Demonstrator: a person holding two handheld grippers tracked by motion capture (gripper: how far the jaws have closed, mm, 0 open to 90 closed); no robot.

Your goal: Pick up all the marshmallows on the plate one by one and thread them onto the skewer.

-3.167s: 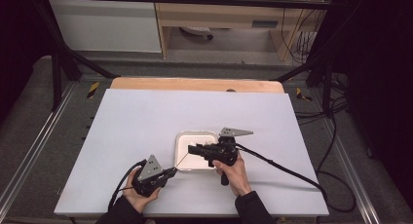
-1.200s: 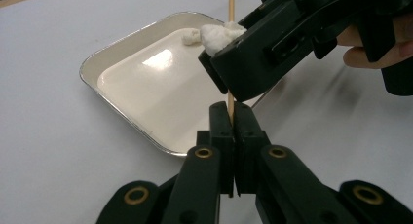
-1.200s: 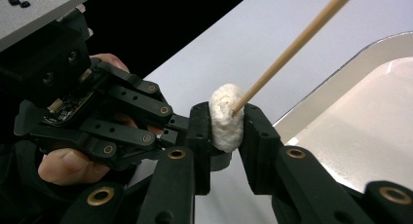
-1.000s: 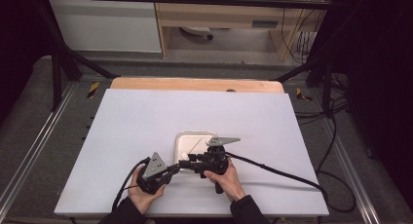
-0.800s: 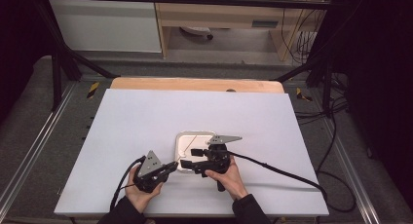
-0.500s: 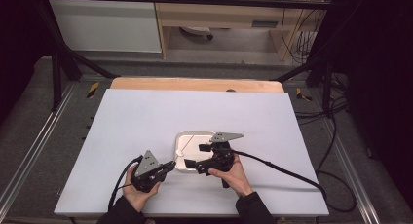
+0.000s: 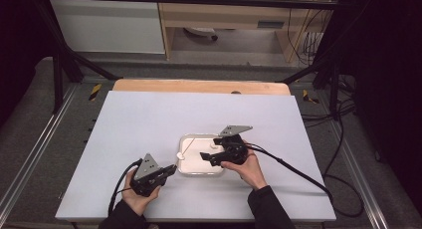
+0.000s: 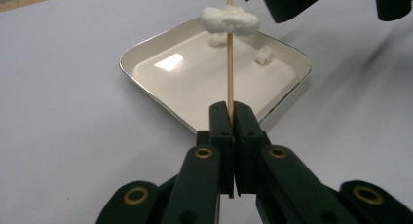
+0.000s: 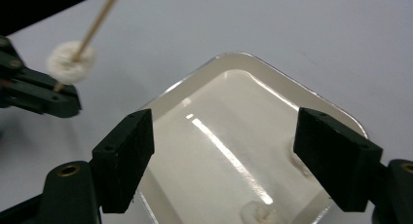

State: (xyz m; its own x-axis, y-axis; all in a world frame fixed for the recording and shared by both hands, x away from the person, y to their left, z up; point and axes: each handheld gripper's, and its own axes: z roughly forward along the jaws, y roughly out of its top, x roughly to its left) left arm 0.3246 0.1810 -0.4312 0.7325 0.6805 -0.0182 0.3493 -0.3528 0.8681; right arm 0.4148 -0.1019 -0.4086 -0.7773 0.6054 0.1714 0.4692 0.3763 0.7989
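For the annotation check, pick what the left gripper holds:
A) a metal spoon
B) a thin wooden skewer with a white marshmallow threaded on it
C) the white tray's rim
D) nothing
B: the left gripper is shut on the skewer, which runs through a marshmallow above the tray.

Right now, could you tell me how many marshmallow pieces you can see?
3: one marshmallow threaded on the skewer, two loose pieces in the tray; others may be hidden.
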